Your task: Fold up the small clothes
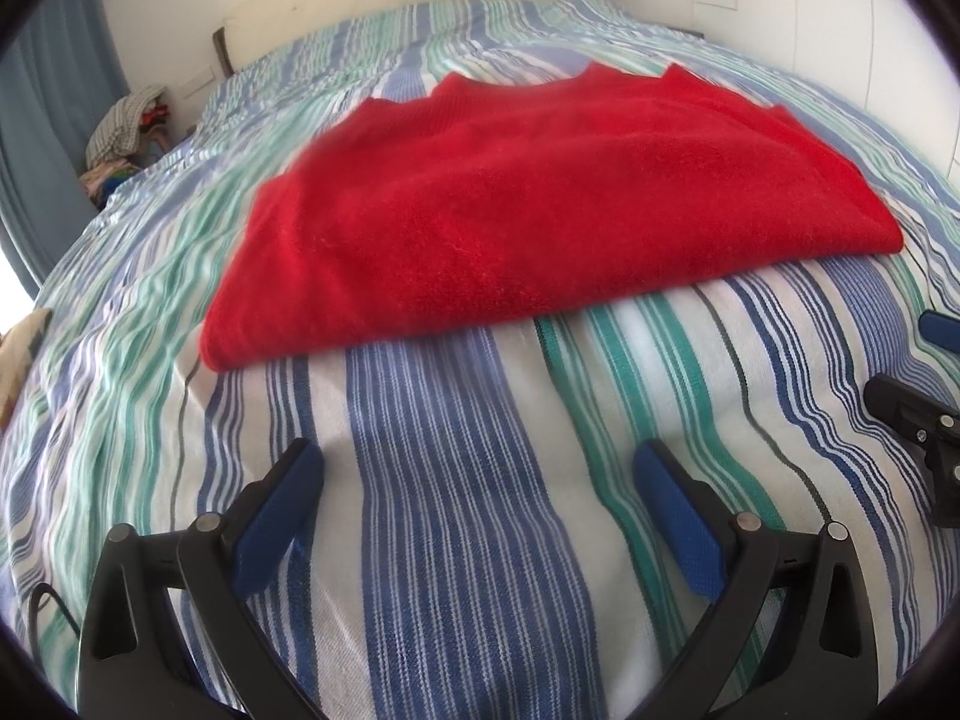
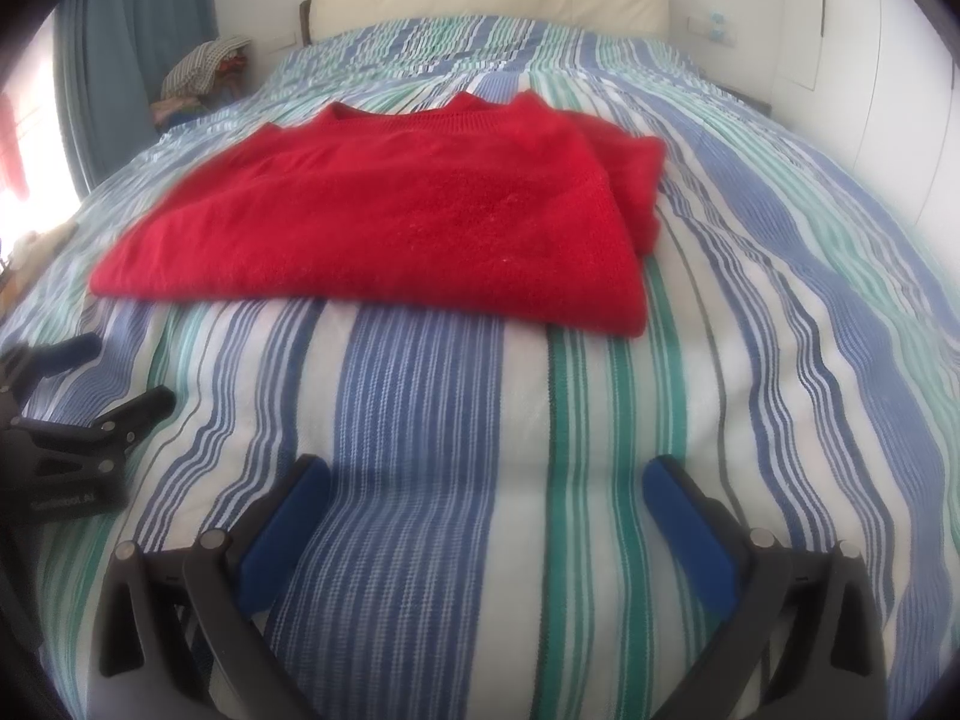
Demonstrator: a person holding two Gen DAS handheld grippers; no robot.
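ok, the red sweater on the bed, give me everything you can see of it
The red sweater is a fuzzy knit with a ribbed neckband at its far edge. It lies flat on the striped bedspread, already partly folded: layers are stacked, with a straight fold edge nearest the cameras and a doubled-over part bulging out on its right side. Only the bedspread touches it. Both the left gripper and the right gripper are open and short of it, over bare bedspread.

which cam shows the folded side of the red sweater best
The right wrist view. There the red sweater shows its right side, where a folded-under layer sticks out from beneath the top layer. In the left wrist view the red sweater fills more of the frame, but that right side tapers to a thin corner, layers hidden.
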